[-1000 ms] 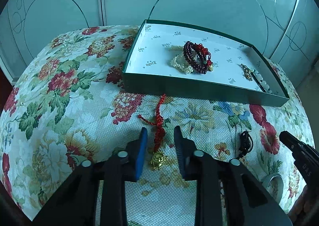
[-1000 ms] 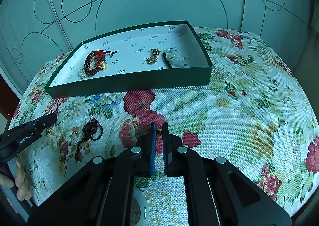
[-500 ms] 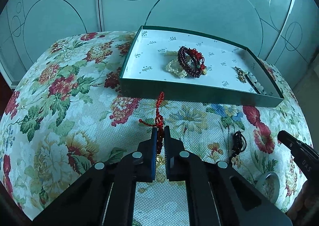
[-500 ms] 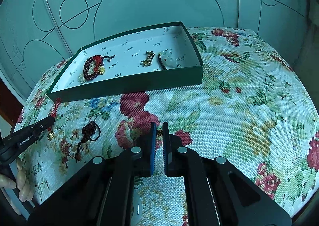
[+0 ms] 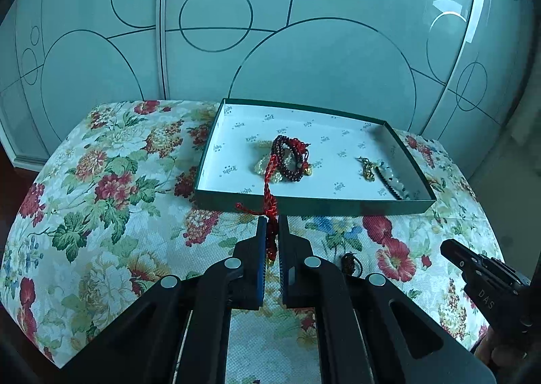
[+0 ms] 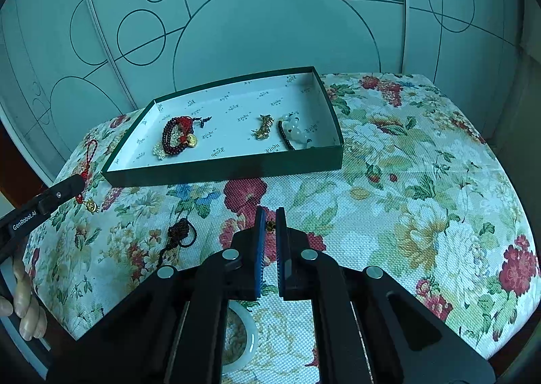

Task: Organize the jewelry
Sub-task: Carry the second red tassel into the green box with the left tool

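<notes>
My left gripper is shut on a red knotted cord, and the cord's loop stands up in front of the green box. In the right wrist view the left gripper hangs above the cloth, the red cord looping above it and a gold charm dangling below. My right gripper is shut, with a small gold piece pinched between its pads. The box holds a dark red bead bracelet, a gold trinket and a white bead bracelet.
A dark brown knotted cord lies on the floral tablecloth left of my right gripper. A white bangle shows under that gripper. A person's hand holds the left gripper. Frosted glass doors stand behind the table.
The left jaws closed on the red cord and lifted it off the cloth, toward the box. The right gripper rose a little, still shut.
</notes>
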Tool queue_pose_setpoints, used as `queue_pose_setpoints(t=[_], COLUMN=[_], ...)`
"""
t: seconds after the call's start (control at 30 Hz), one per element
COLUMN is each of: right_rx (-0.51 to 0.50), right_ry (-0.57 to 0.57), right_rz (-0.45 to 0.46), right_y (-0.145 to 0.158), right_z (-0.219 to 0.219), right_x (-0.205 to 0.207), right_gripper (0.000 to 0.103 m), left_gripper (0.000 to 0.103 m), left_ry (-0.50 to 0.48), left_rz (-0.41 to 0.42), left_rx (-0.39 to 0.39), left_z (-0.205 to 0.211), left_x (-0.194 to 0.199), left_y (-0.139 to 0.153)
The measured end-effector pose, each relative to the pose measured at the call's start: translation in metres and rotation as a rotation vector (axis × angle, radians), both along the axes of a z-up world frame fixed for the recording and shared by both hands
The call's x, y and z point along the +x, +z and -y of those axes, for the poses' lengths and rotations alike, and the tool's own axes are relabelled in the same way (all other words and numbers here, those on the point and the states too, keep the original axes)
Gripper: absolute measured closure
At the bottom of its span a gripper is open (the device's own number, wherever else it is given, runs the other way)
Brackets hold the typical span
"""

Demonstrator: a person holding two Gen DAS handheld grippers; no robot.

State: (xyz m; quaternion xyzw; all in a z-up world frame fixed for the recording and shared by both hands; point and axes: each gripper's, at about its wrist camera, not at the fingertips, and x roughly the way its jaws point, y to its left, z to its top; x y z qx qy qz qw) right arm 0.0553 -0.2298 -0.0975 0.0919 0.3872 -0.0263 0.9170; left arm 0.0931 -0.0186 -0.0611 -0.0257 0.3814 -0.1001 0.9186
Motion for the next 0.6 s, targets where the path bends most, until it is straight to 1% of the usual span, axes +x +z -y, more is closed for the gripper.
queue_pose_setpoints(t=[0.17,0.3,0.43,0.6], right_rx=[-0.012,-0.014,-0.028,-0.019], right_ry=[0.015,0.029,0.037,0.042], right_rz=[0.035,0.062,0.086,0.095], right_y=[0.017,0.029,0.039,0.046], right_z=[-0.004,-0.006,-0.007,-0.008], right_x=[0.005,0.018,0.04,0.076], right_gripper=[0.097,0.097,0.097,0.097], left_gripper=[0.097,0.097,0.097,0.097], left_ry=[-0.024,-0.043,-0.058,-0.064], left_rz=[0.028,0.044,0.07,0.075], left_rx=[0.002,-0.009,0.001,0.001], left_z=[0.009,0.018,0.031,0.044], left_x=[0.004,0.015,0.032,0.064], left_y=[0.012,0.022,0.03,0.034])
